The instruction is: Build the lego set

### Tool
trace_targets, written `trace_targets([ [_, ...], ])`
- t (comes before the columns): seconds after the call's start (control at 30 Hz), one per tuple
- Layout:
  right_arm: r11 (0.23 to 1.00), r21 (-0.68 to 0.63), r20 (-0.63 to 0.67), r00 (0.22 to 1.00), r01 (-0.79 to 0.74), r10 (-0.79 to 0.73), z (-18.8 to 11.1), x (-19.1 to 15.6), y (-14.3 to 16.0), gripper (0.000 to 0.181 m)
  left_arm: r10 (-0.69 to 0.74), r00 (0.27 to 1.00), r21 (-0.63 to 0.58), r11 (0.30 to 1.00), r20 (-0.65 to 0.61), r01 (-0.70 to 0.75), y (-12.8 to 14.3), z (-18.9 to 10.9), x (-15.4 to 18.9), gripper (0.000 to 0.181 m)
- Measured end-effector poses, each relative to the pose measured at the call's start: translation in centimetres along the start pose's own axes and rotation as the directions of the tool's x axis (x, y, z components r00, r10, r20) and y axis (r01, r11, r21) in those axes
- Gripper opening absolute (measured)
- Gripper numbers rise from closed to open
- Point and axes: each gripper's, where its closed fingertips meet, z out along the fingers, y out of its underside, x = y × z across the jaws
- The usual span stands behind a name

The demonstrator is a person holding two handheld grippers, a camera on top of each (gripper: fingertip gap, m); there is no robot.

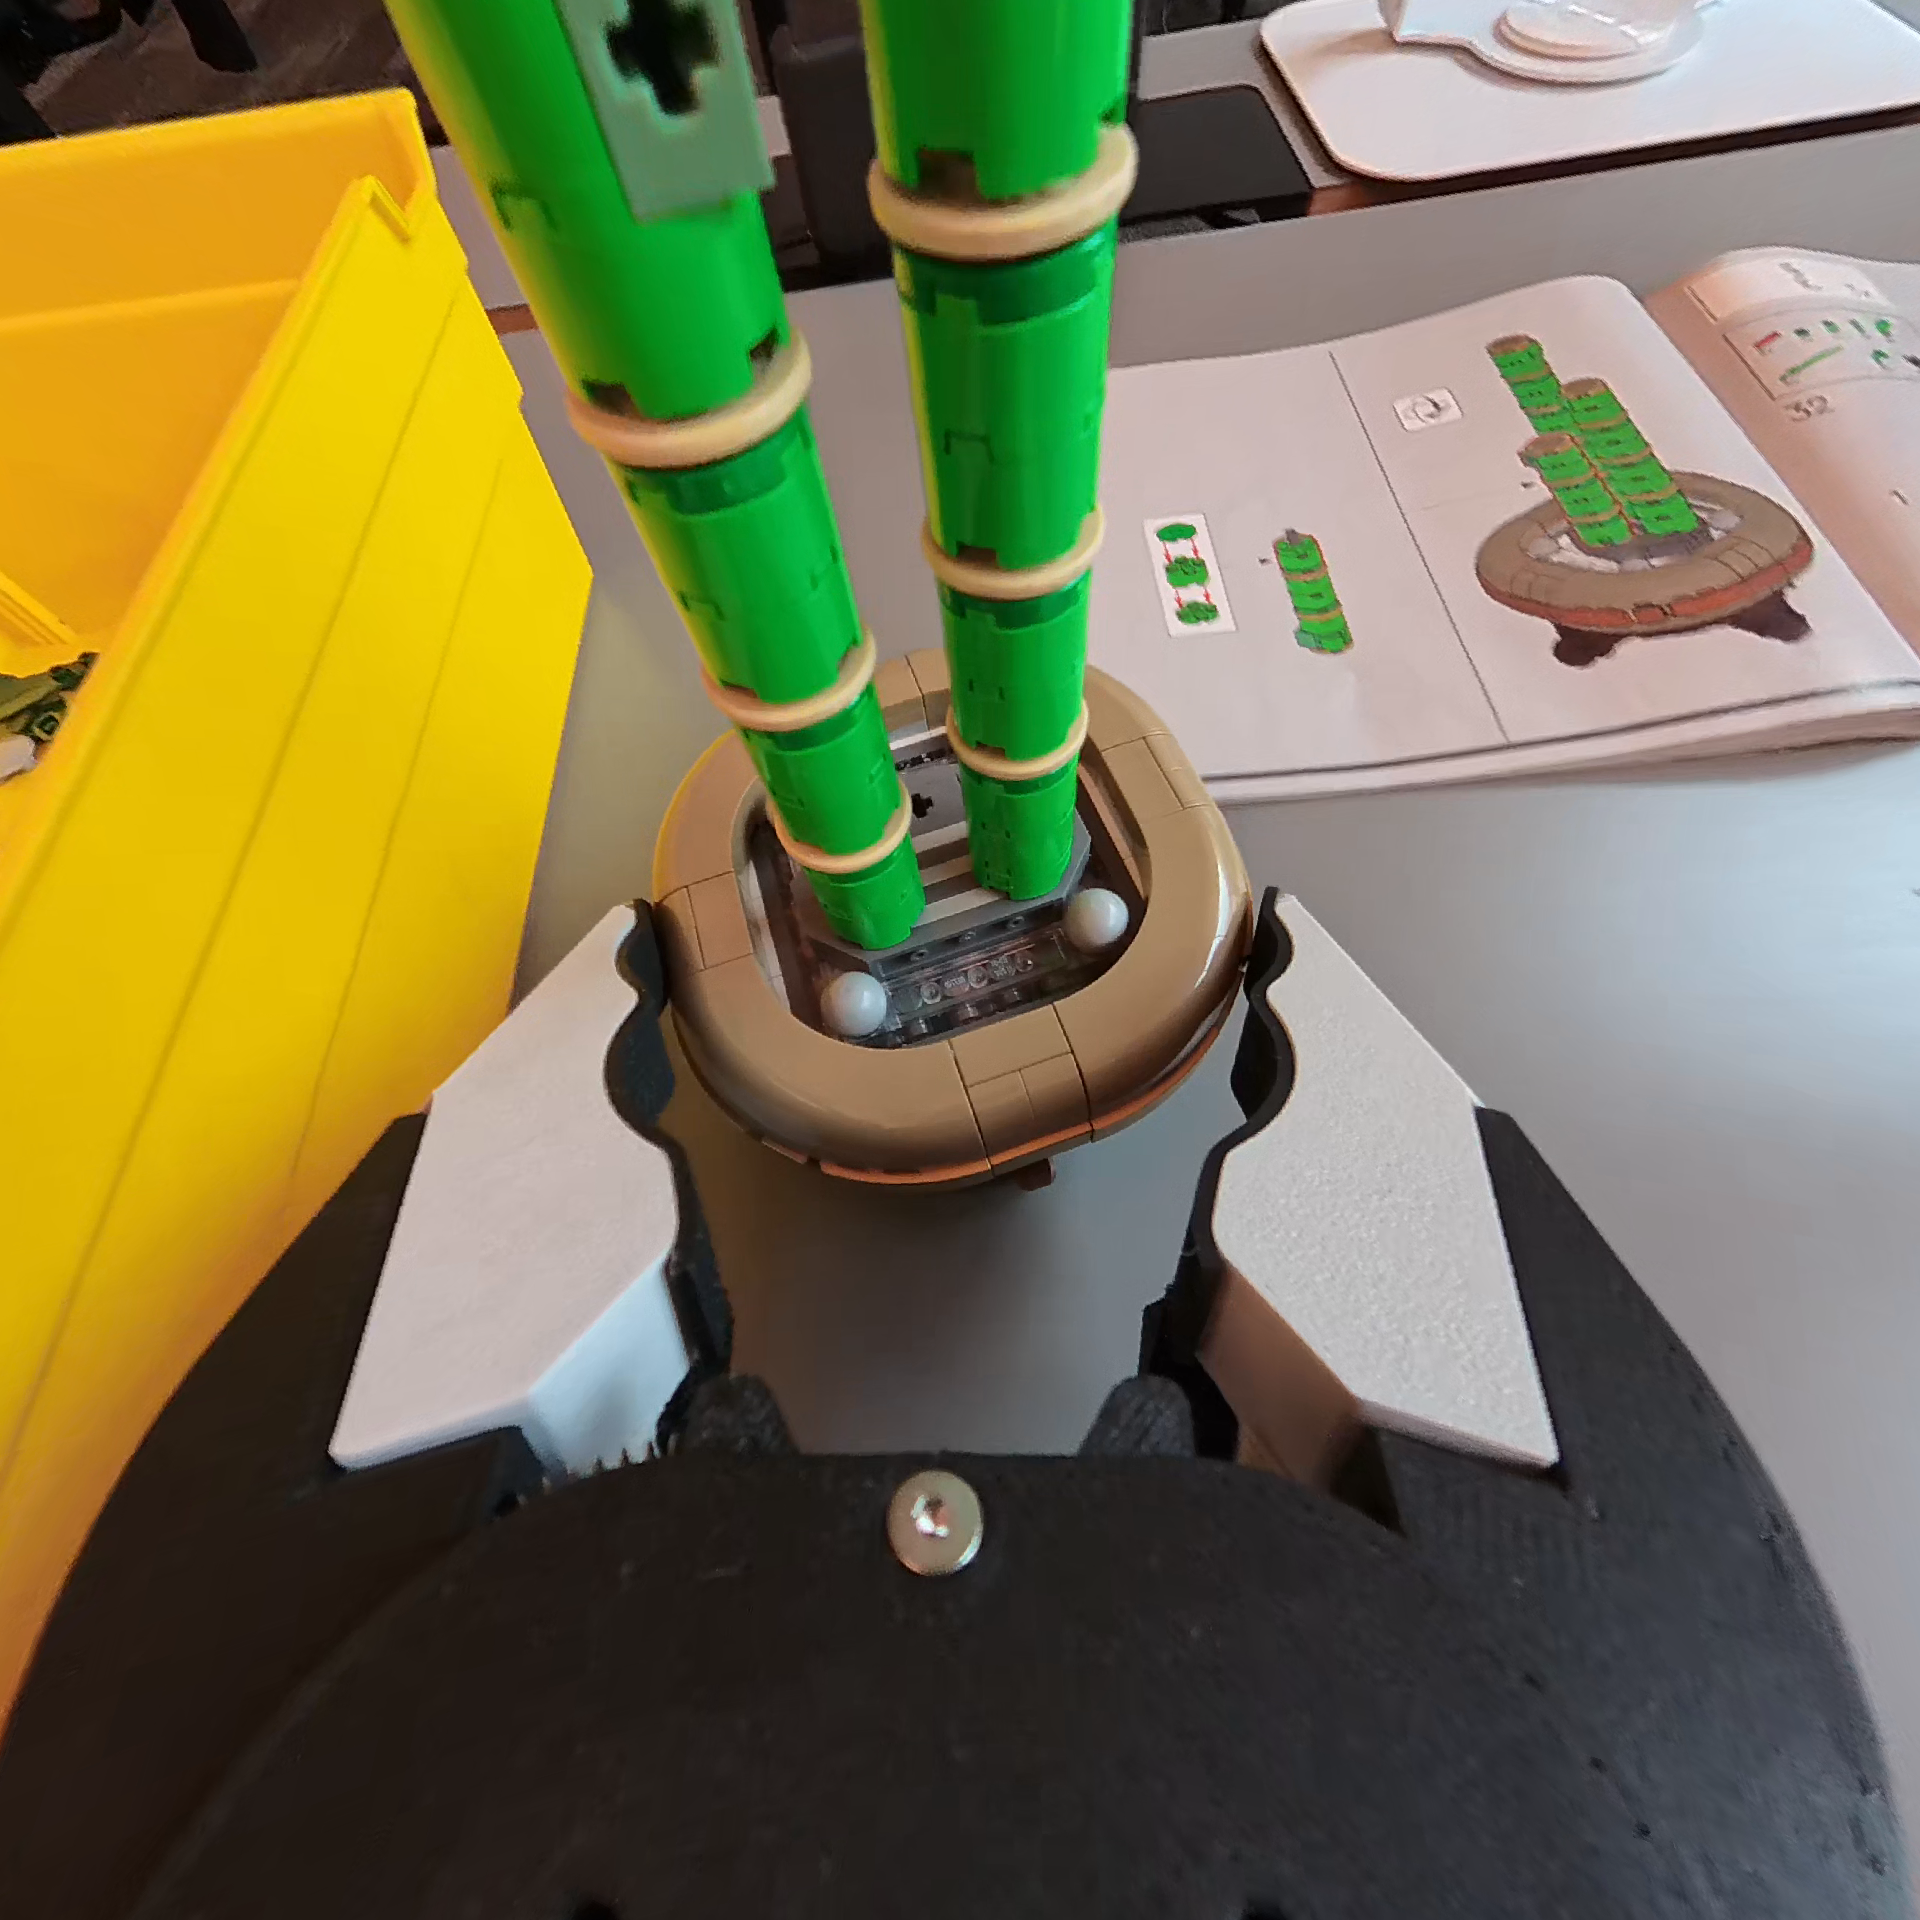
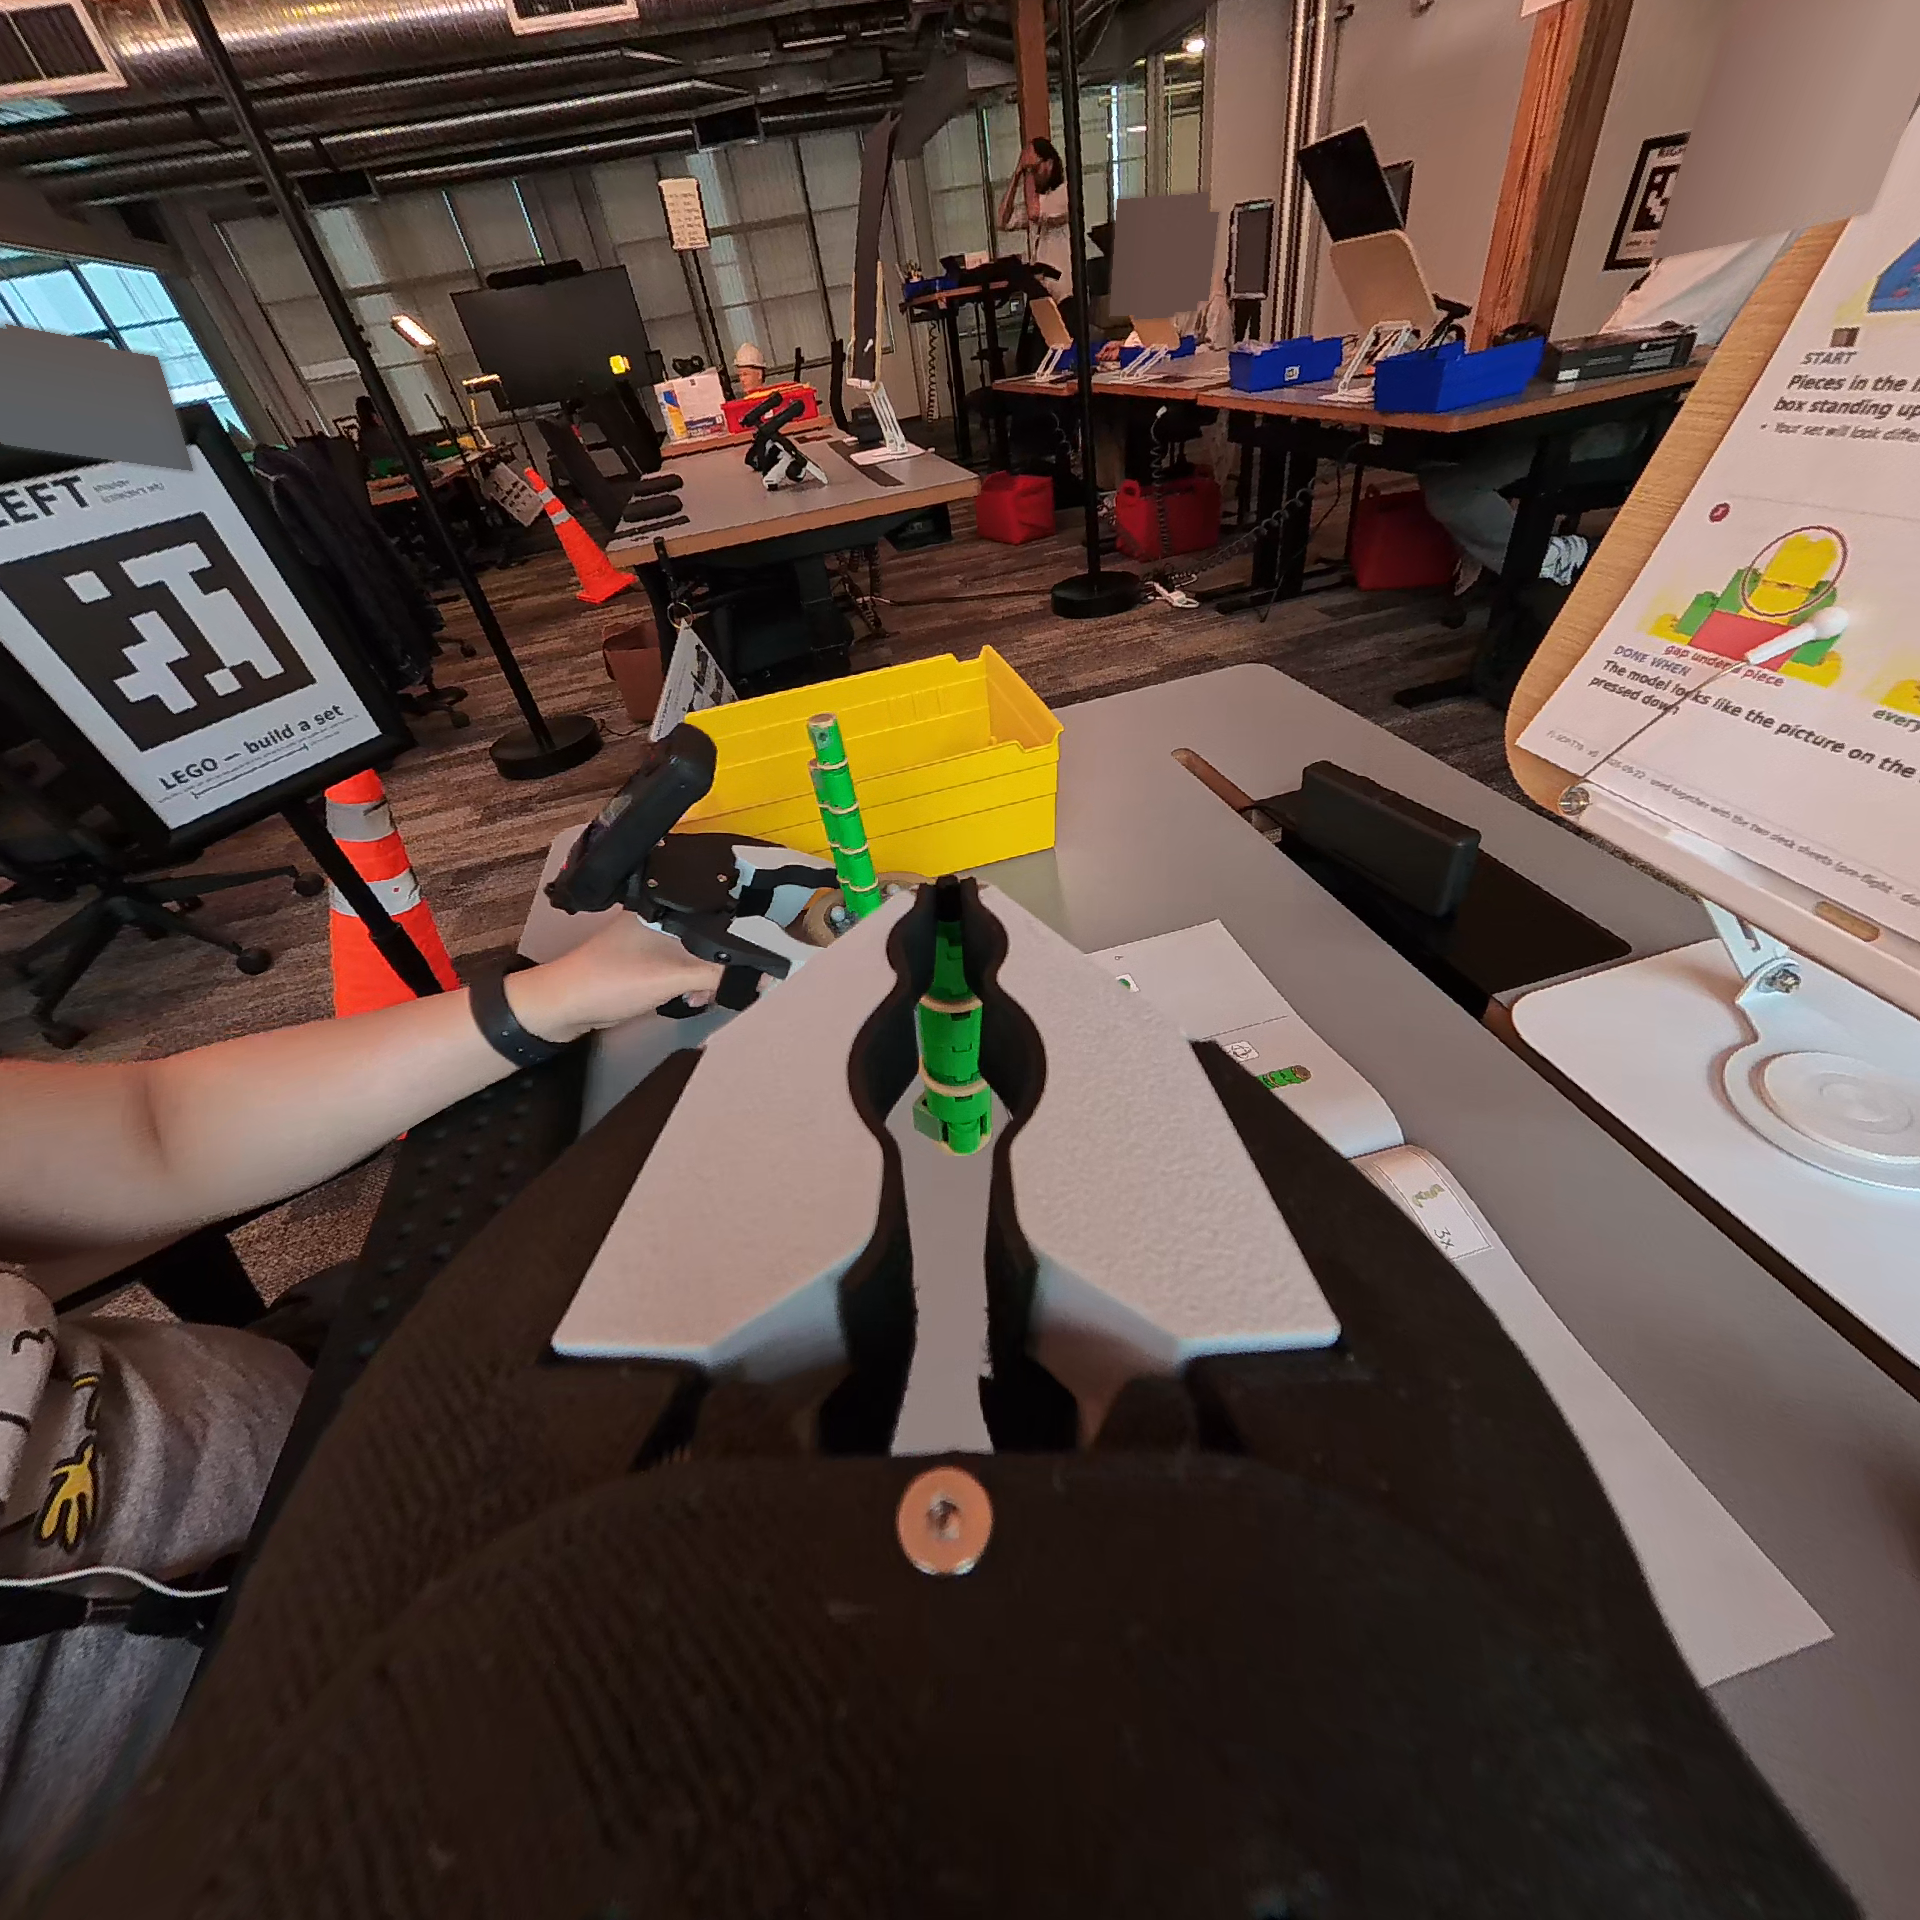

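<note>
Left gripper [image 1: 951, 951] squeezes tan round pot [image 1: 1143, 883] on grey table [image 1: 1455, 987]. Two tall green stalks [image 1: 1003, 582] stand in pot. Yellow bin [image 1: 260, 623] close at 9 o'clock. Open booklet [image 1: 1455, 540] at 2 o'clock. Right gripper [image 2: 948, 894] clenched on short green stalk [image 2: 951, 1060], above table, pot just beyond at 12 o'clock.

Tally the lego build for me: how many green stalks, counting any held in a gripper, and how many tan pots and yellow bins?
Green stalks: 3, two in the pot, one in the right hand-held gripper
Tan pot: 1
Yellow bin: 1
Total: 5
</note>
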Motion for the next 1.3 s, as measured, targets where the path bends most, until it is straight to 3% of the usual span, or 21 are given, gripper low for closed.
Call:
trace_targets([
  [0.7, 0.999, -0.052, 0.001, 1.0, -0.007, 0.007, 1.2, 0.2, 1.2, 0.003, 0.046, 0.996, -0.004, 0.999, -0.072, -0.046, 1.9, -3.8, 4.6, 0.11],
  [1.3, 0.993, -0.118, 0.036, 0.999, -0.002, 0.007, 3.2, -0.6, 2.6, 0.003, 0.165, 0.985, -0.012, 0.986, -0.048, -0.166, 2.6, -3.7, 5.6, 0.113],
])
